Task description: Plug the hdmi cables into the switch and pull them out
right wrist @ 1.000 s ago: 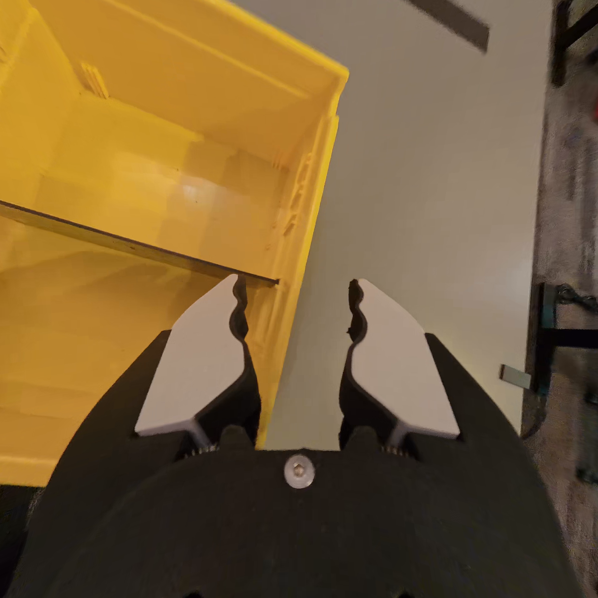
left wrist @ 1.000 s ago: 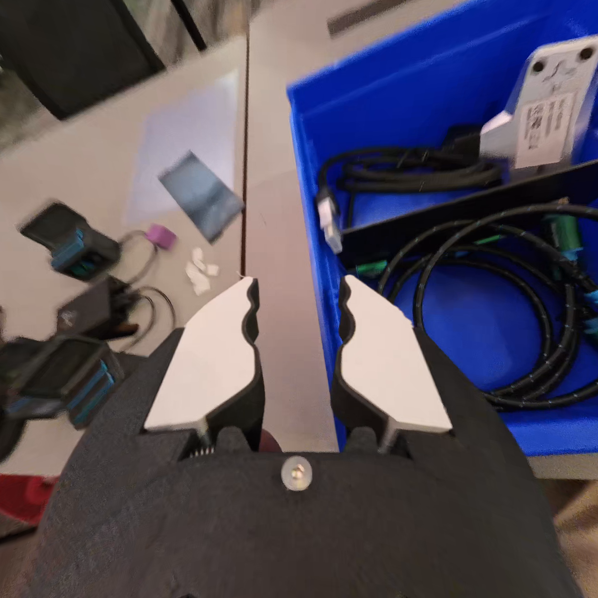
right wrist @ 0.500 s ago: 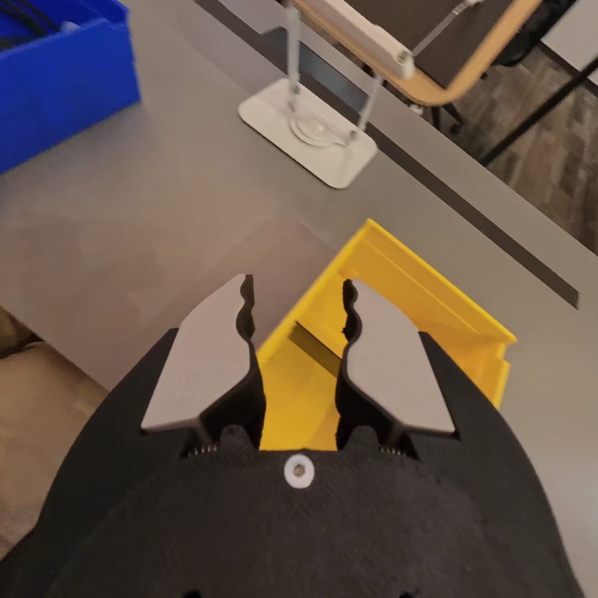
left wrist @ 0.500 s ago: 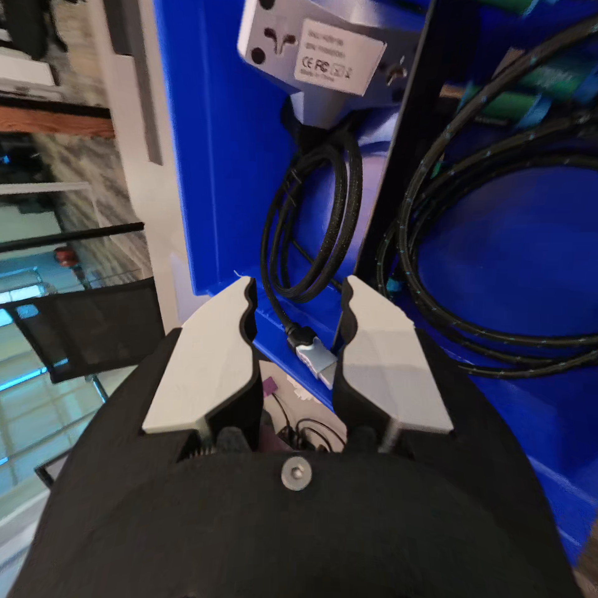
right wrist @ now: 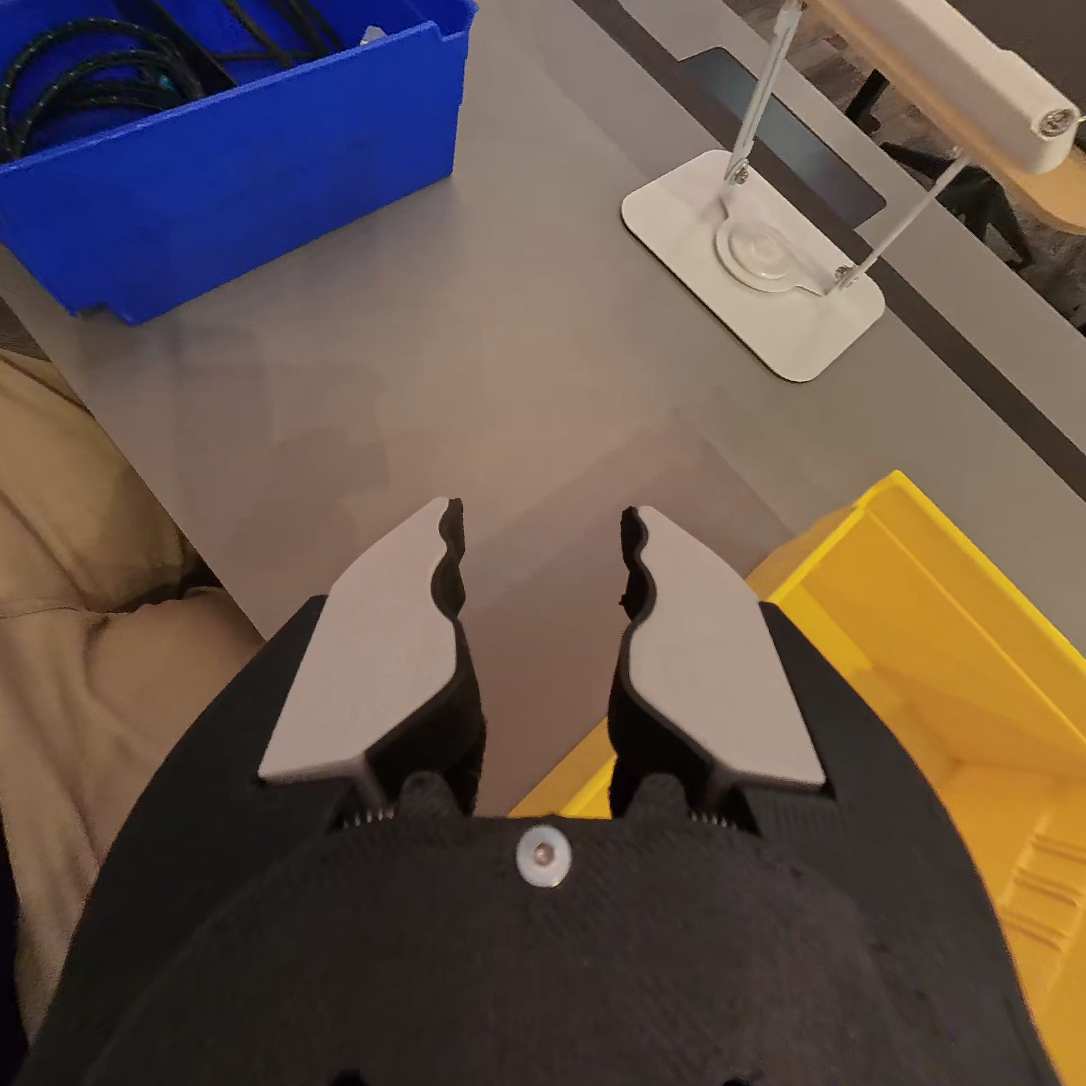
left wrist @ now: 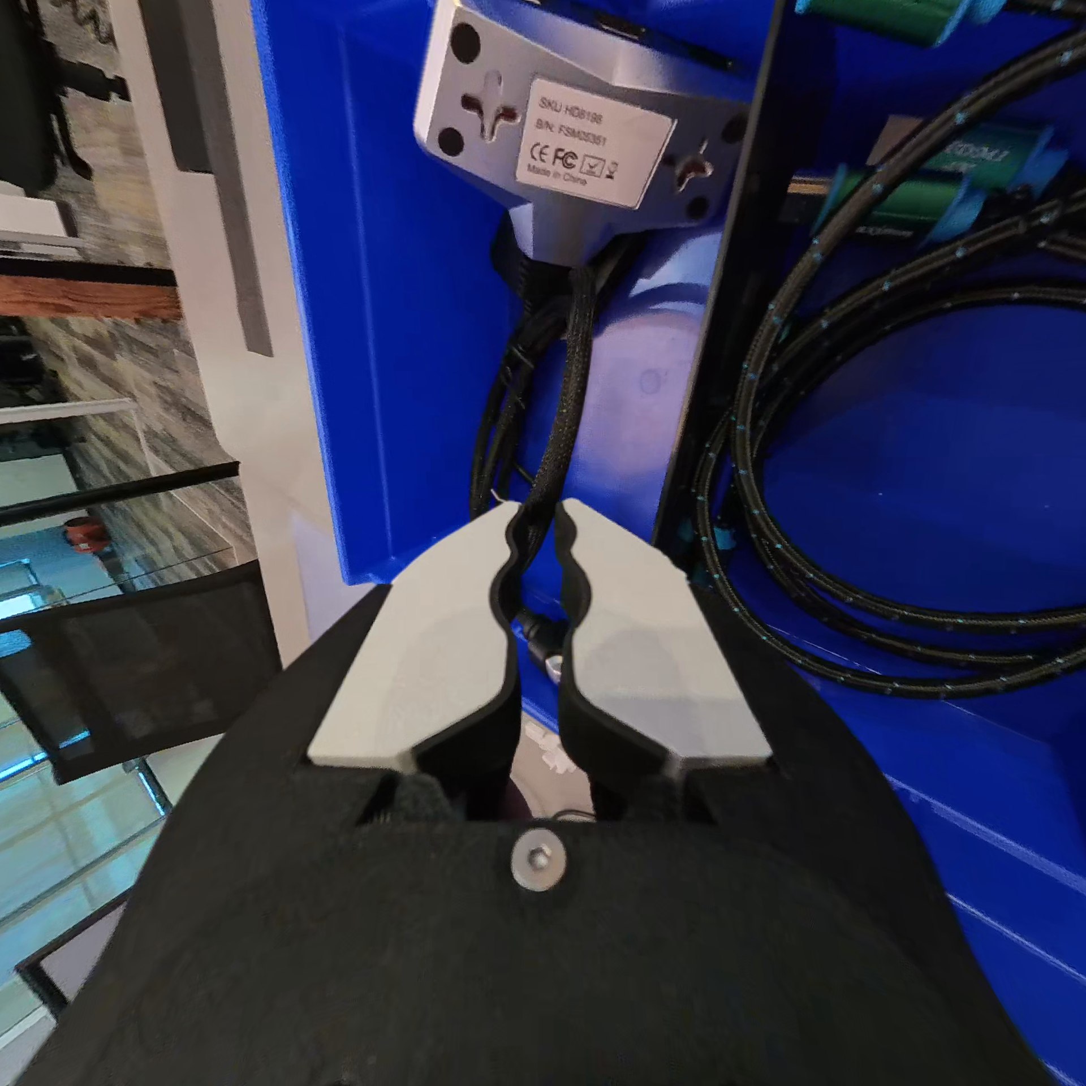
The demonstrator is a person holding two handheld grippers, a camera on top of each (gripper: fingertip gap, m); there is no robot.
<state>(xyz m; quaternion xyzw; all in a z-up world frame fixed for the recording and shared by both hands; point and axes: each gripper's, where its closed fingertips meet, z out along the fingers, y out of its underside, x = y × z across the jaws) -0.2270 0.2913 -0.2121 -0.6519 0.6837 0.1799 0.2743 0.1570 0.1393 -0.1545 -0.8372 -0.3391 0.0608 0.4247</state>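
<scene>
In the left wrist view, my left gripper [left wrist: 536, 517] is inside the blue bin [left wrist: 376, 305], shut on a black braided cable [left wrist: 567, 399] that runs up to the silver switch [left wrist: 564, 129] lying bottom side up. The cable's silver plug [left wrist: 549, 661] shows between the fingers, near their base. Coiled braided HDMI cables [left wrist: 764, 470] with green plugs [left wrist: 917, 200] lie past a black divider [left wrist: 717, 329]. In the right wrist view, my right gripper [right wrist: 542, 511] is open and empty above the grey table [right wrist: 499, 376], between the blue bin [right wrist: 235, 170] and a yellow bin [right wrist: 917, 664].
A white stand base [right wrist: 758, 264] with thin metal legs stands on the table at the far right. A person's beige clothing [right wrist: 88, 587] is at the table's near edge on the left. The yellow bin looks empty. About 40 centimeters separates my left fingertips from my right.
My left gripper has moved into the blue bin and shut on the braided cable by its plug. My right gripper has swung away from the yellow bin to over the table and stayed open.
</scene>
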